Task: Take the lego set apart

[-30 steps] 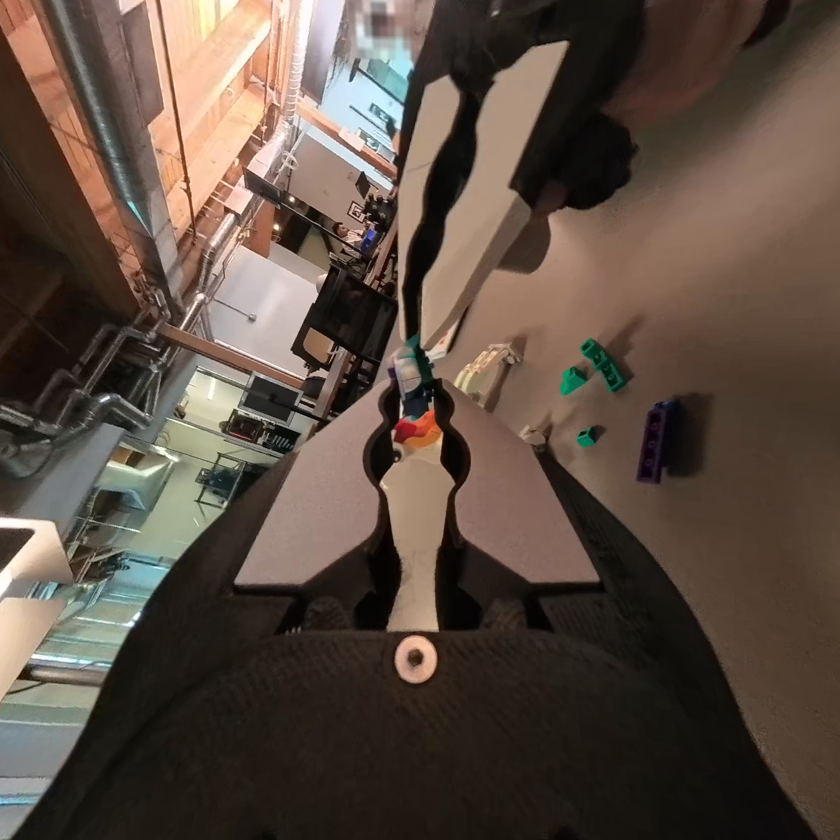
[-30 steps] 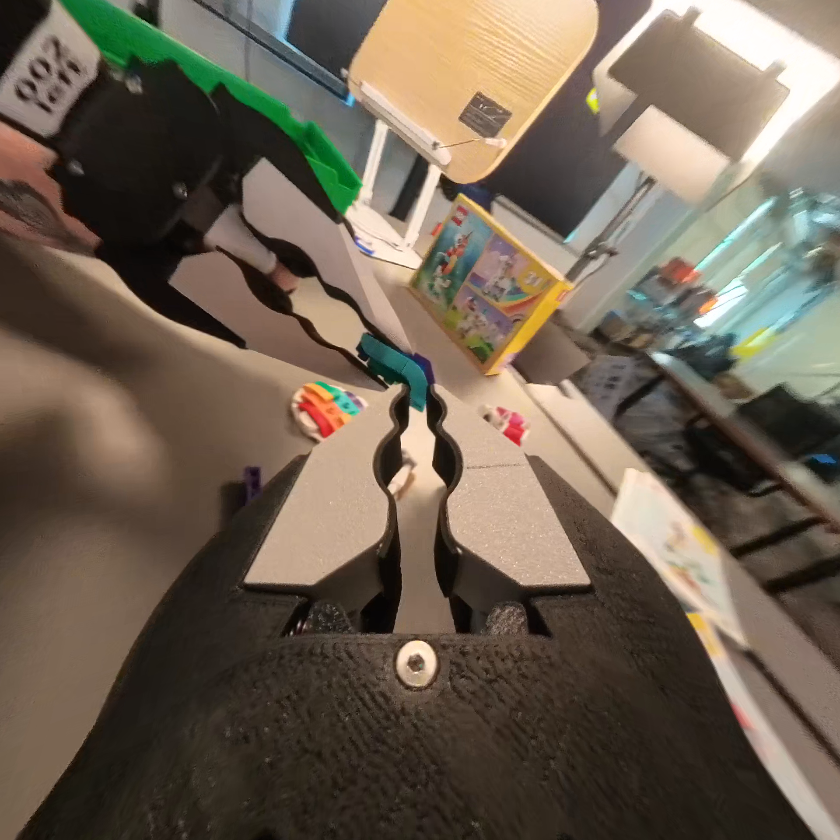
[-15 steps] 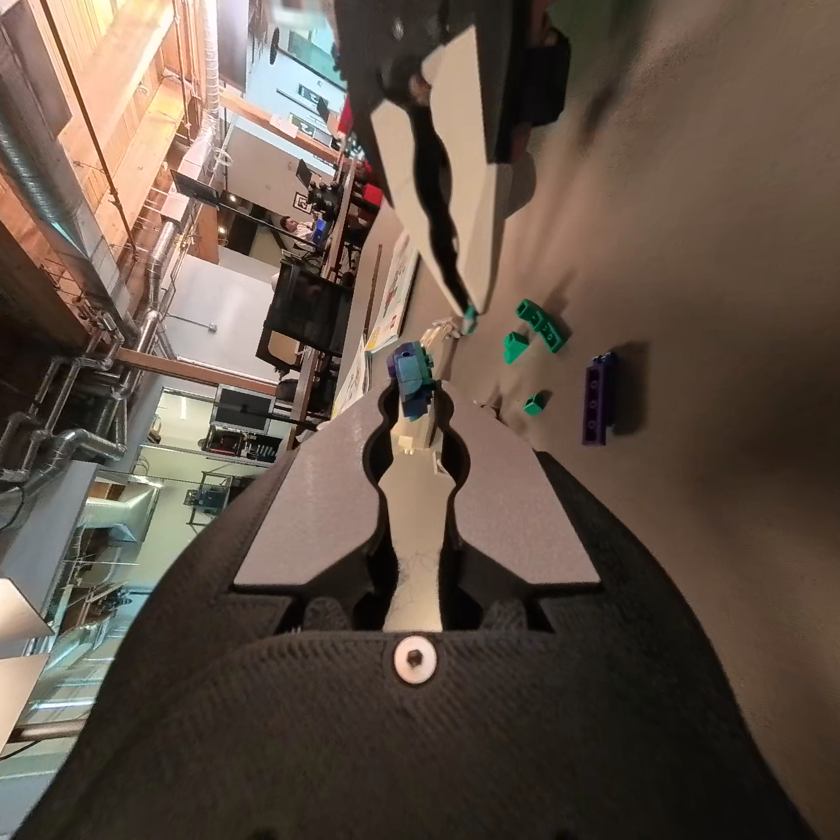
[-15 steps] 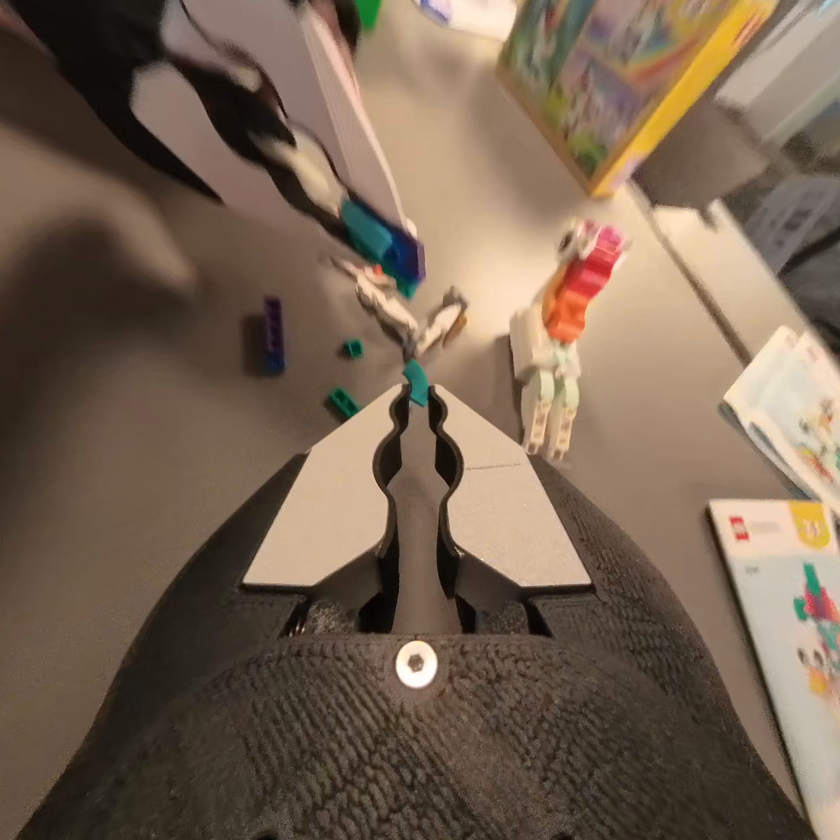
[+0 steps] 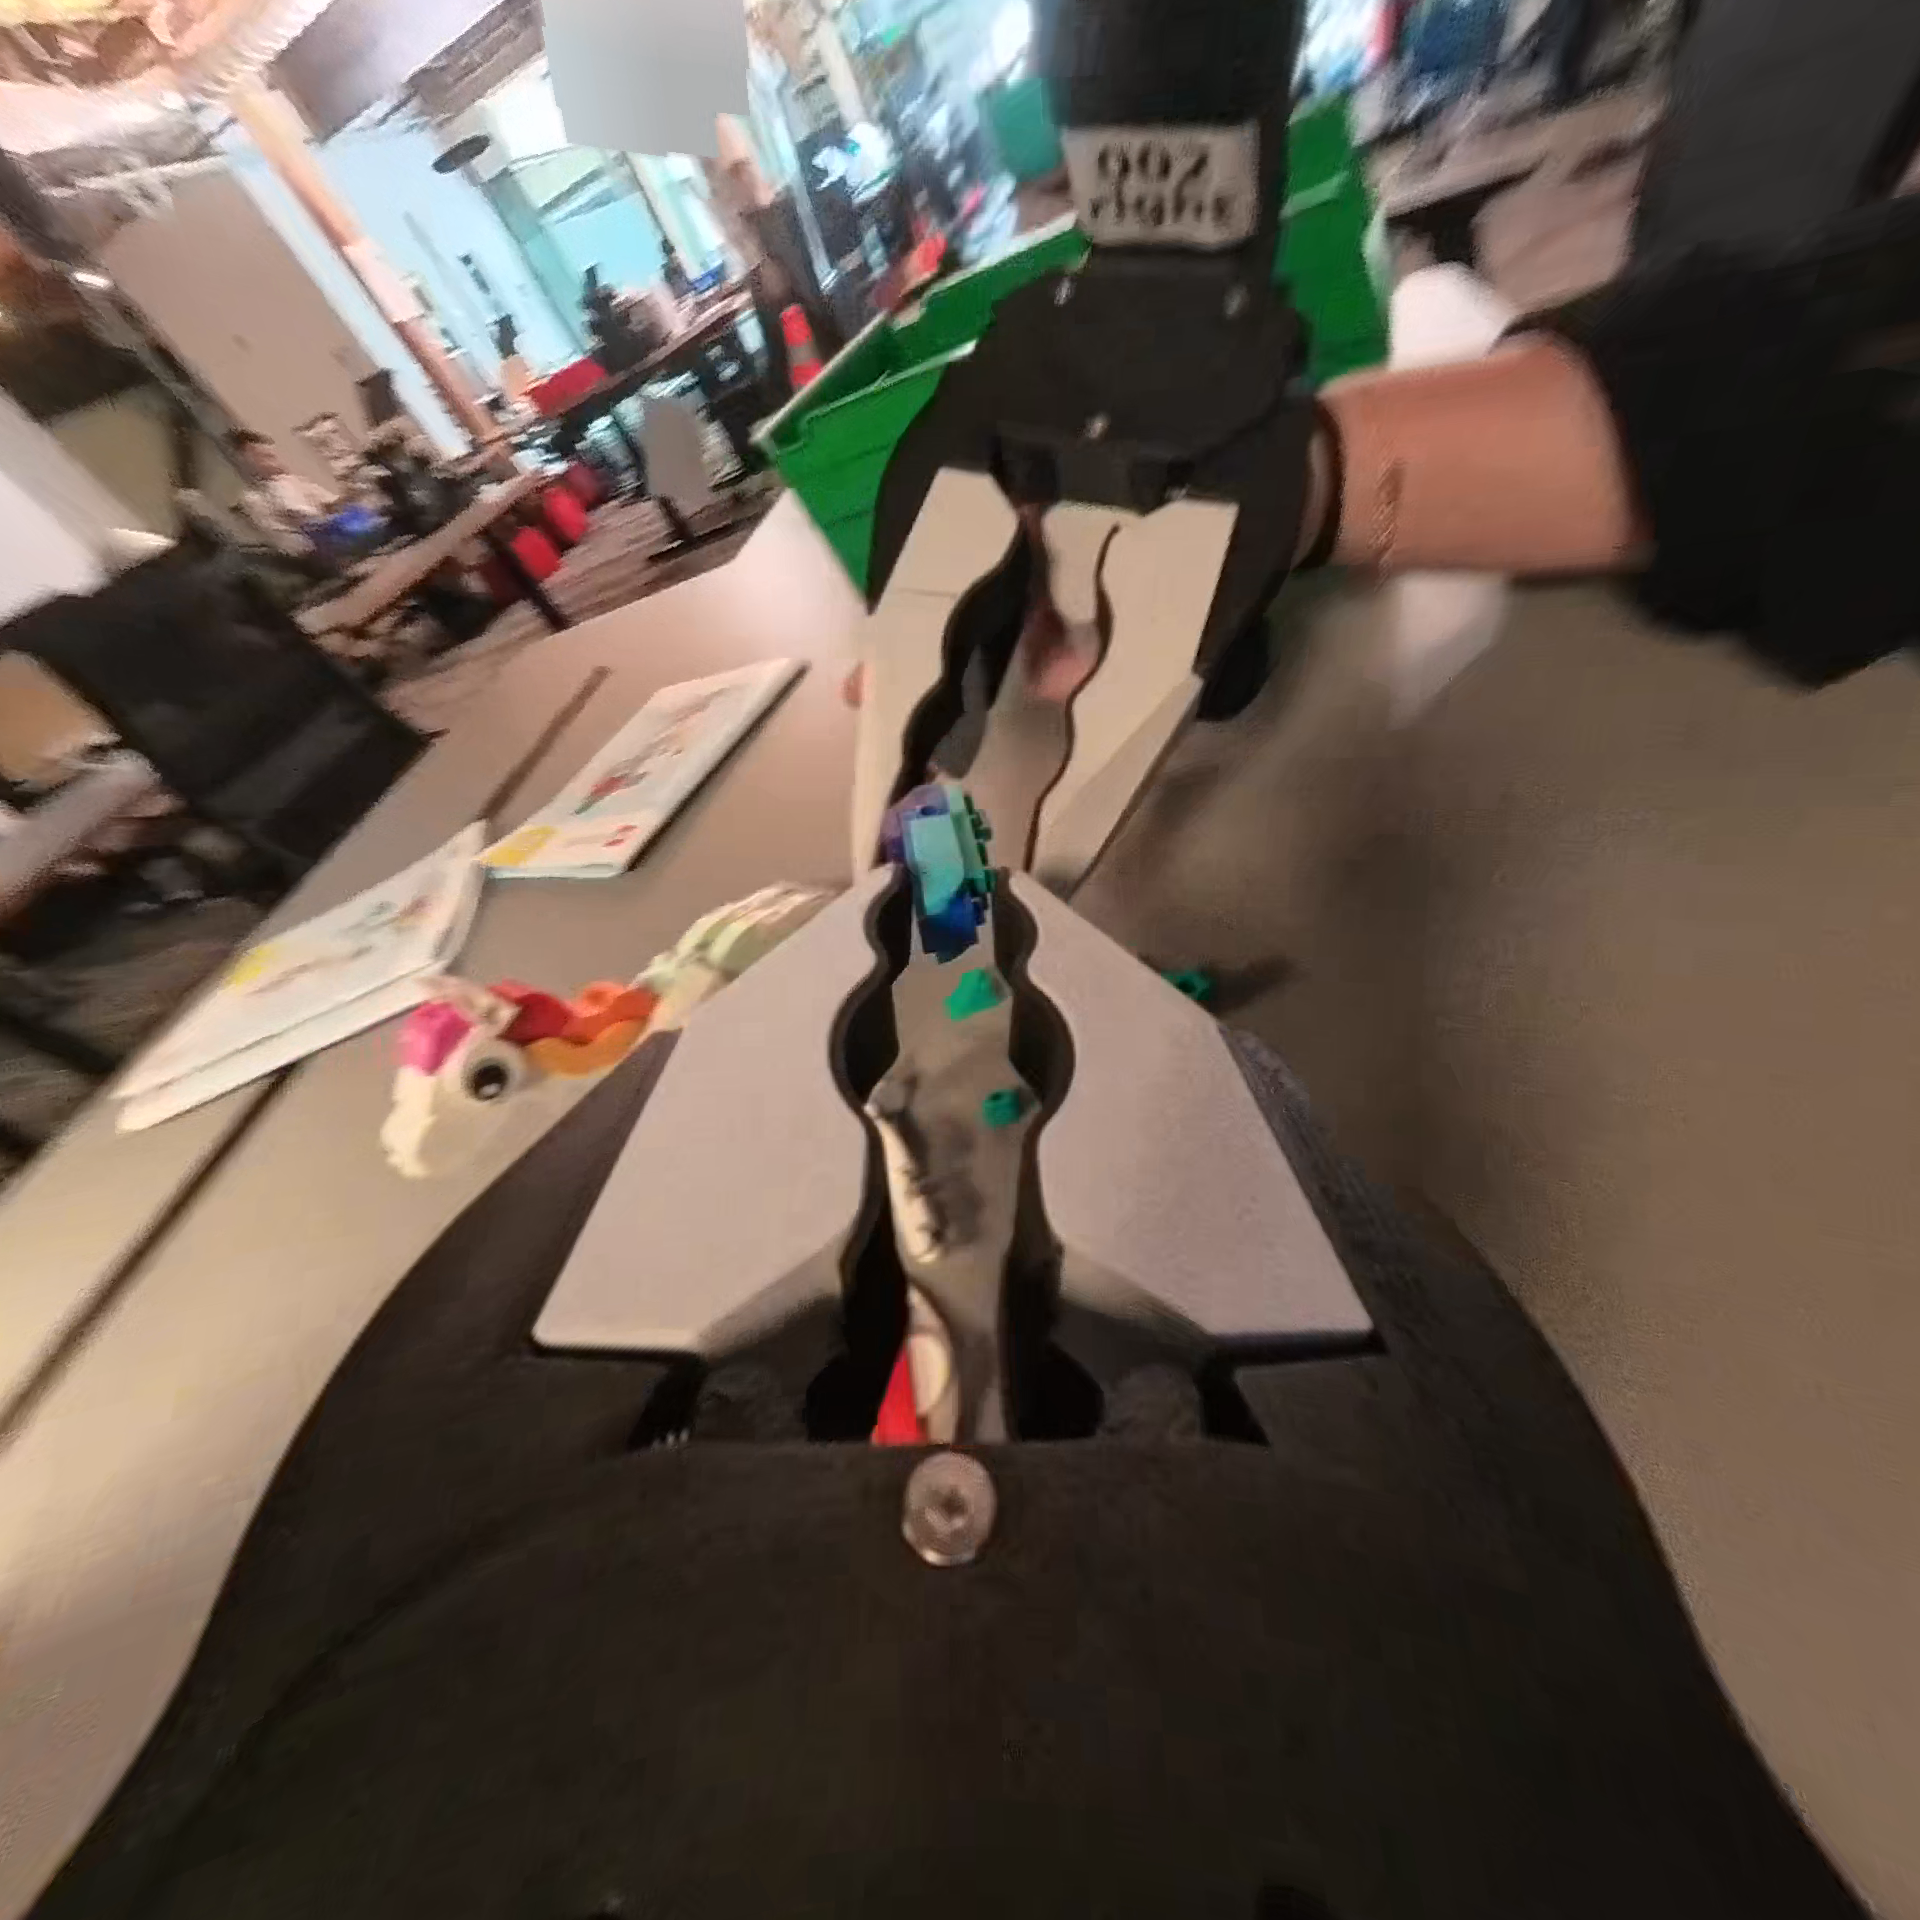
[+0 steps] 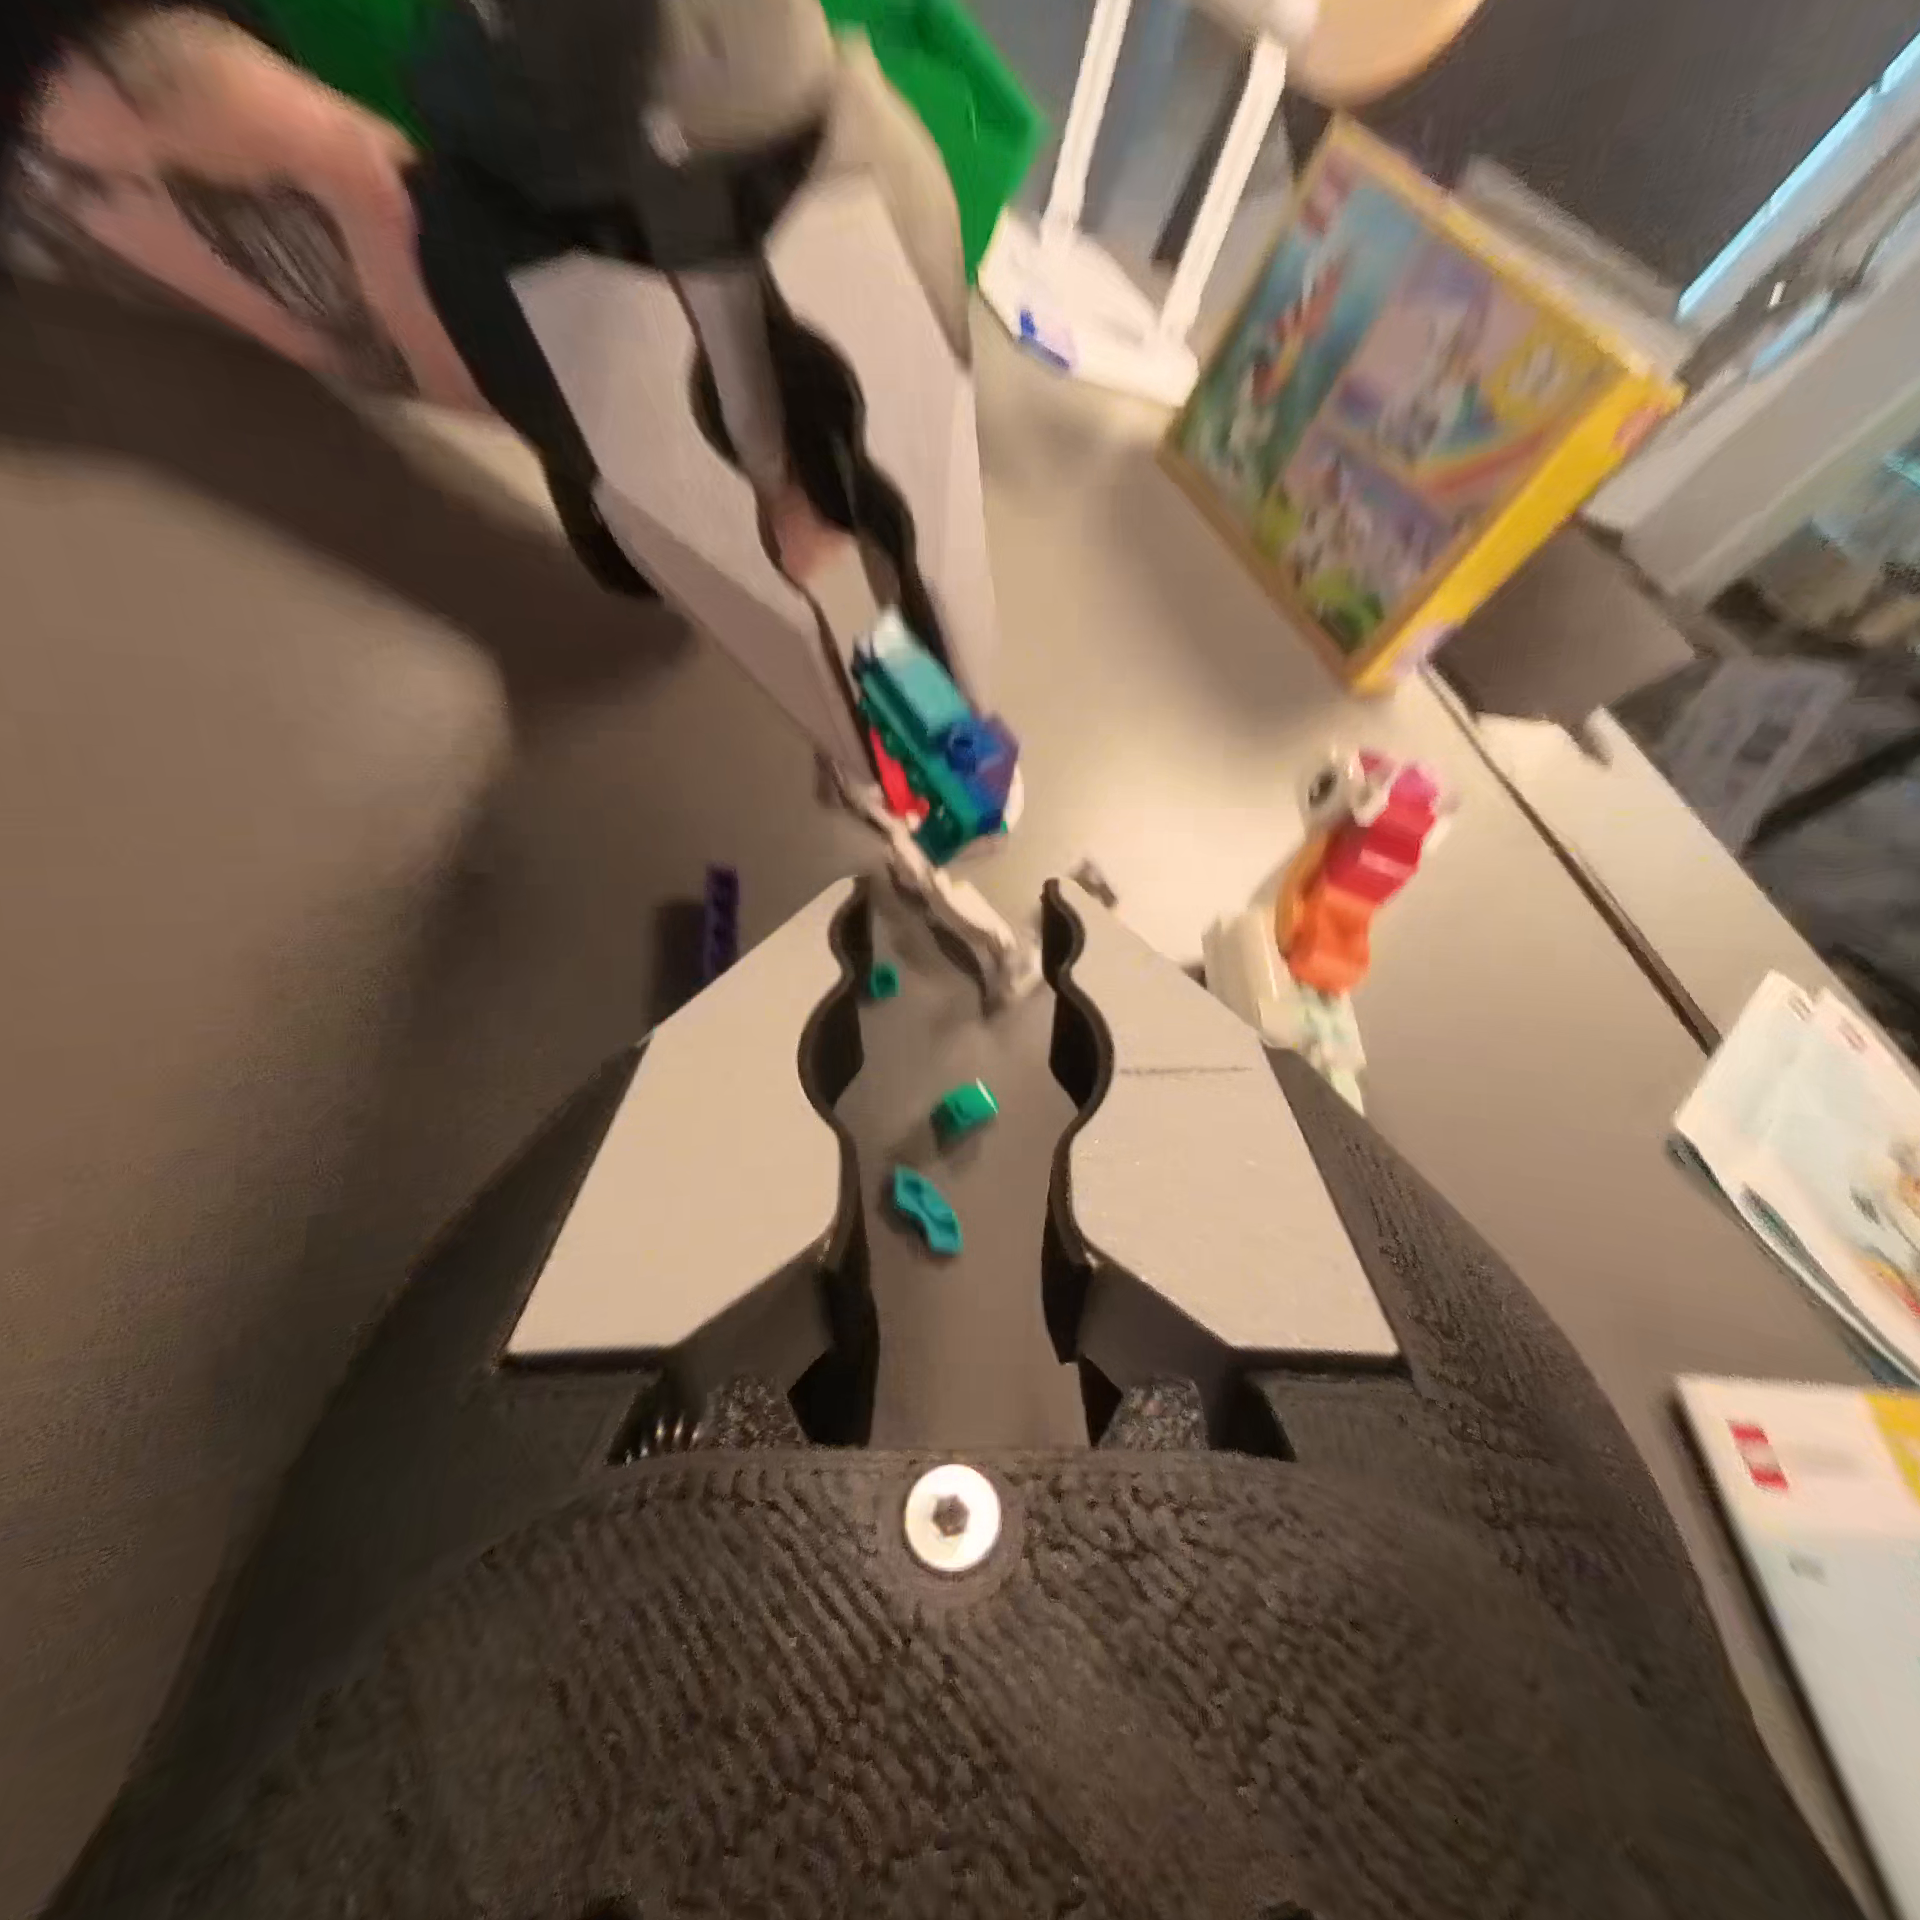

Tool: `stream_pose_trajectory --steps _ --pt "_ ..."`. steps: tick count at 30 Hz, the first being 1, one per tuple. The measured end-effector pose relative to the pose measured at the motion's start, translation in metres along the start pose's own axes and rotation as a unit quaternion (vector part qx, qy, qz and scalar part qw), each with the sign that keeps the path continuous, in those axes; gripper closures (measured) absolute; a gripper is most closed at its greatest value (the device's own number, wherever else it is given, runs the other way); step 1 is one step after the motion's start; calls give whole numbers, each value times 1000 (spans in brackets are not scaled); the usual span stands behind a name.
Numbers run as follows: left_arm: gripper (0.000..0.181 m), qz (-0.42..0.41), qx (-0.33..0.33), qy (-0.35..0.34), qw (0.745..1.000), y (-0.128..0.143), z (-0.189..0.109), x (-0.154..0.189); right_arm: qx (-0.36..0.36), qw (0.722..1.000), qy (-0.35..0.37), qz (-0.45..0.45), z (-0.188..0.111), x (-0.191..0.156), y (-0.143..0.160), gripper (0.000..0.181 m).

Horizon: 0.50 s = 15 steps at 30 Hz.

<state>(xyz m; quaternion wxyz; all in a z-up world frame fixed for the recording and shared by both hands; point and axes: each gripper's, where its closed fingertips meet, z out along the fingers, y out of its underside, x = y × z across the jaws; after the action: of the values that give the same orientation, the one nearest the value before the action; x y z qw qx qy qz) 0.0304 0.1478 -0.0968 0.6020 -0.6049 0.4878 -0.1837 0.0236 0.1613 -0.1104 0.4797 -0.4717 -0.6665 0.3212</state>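
My left gripper (image 5: 948, 883) is shut on a small teal, blue and purple lego chunk (image 5: 940, 868), held above the table; it also shows in the right wrist view (image 6: 930, 758). My right gripper (image 6: 951, 899) is open and empty, its tips just in front of and below the chunk. Under it, loose teal pieces (image 6: 925, 1205) (image 6: 966, 1107) (image 6: 881, 979) lie on the grey table (image 6: 260, 831). A white-grey piece (image 6: 961, 925) appears to lie beside them. A purple brick (image 6: 717, 914) lies to the left. The frames are blurred.
The white unicorn body with red, orange and pink mane (image 6: 1340, 904) lies right of the grippers. The colourful set box (image 6: 1403, 395) stands behind it. Instruction booklets (image 6: 1818, 1143) lie at the right edge. A green bin (image 5: 904, 416) stands at the back. About 6 cm separates my right fingertips from the white-grey piece (image 6: 961, 925).
My right gripper pulled a small teal piece off the chunk, swung down over the table and opened; the piece now lies there. My left gripper rotated, still holding the chunk.
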Motion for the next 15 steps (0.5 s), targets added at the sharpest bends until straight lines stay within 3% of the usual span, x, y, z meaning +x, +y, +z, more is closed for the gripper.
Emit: stream_pose_trajectory --steps 4,7,15 --pt "167 -95 70 68 991 -19 -7 8 106 988 -71 85 -8 -12 -32 150" --pt "166 -131 103 102 981 -29 -13 11 140 976 -114 123 -14 -19 -42 164" --pt "166 -244 166 157 942 -46 -25 4 218 951 -142 168 -25 -18 -66 166"
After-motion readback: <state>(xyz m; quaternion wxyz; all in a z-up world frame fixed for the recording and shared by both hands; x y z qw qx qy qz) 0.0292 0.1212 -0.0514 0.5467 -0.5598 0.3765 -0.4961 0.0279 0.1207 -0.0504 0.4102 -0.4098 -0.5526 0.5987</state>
